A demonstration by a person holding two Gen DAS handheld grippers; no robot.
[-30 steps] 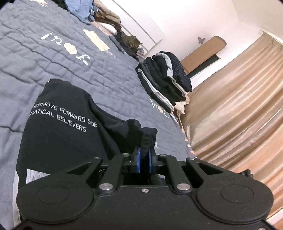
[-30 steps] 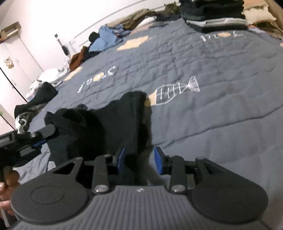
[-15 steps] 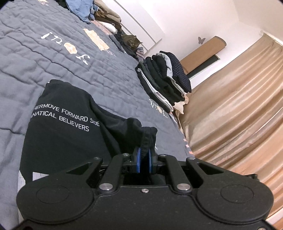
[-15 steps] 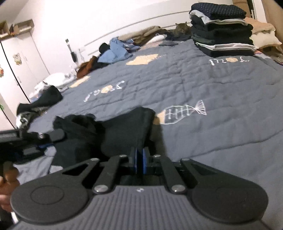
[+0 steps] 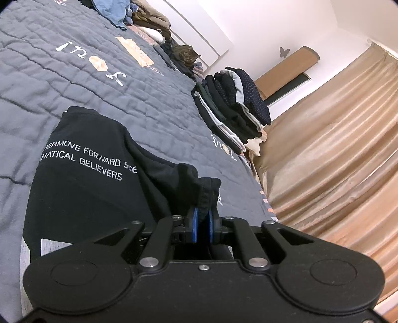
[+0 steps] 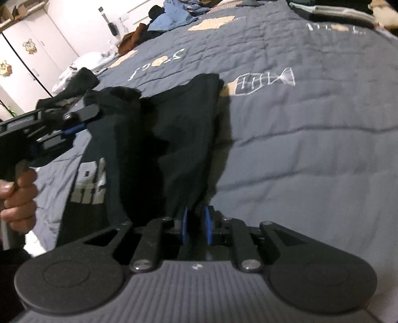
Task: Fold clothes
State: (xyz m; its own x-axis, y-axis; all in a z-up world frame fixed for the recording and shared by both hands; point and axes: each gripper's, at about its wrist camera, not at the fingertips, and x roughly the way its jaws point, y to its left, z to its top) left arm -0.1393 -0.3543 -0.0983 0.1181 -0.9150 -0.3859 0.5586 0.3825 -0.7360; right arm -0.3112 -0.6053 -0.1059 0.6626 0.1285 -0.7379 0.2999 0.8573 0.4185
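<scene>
Left gripper (image 5: pixel 202 224): blue pads pressed close on a bunched fold of the black T-shirt (image 5: pixel 82 188), cloth pinched between them and rising above the tips.
Right gripper (image 6: pixel 196 227): blue pads narrow, with dark fabric of the same shirt running down between them; the picture is blurred there, but the cloth appears gripped.
Black T-shirt: lies on the bed in front of both grippers, partly flat, partly lifted at the held edges; white lettering reads "MOVE FORWARD SIDE" and "BELIEVERS", with grey block letters lower down.
Surface: grey-blue quilt (image 6: pixel 311 139) with stitched squares, a white fish-skeleton design (image 6: pixel 265 80) just beside the shirt's far edge, and tan patches.
Room: a stack of folded clothes (image 5: pixel 233 106) at the quilt's far edge, loose clothing (image 6: pixel 174 17) heaped near the white wall, a tabby cat (image 5: pixel 185 53) among it, tan curtains (image 5: pixel 335 154), white cupboard doors (image 6: pixel 27 57).
Hand pose: a hand (image 6: pixel 18 198) wraps the left gripper's handle, fingers curled, tool pointing across the shirt.
Hard to make out: the start of the lettering is cut by a fold; the right wrist view is motion-blurred.
</scene>
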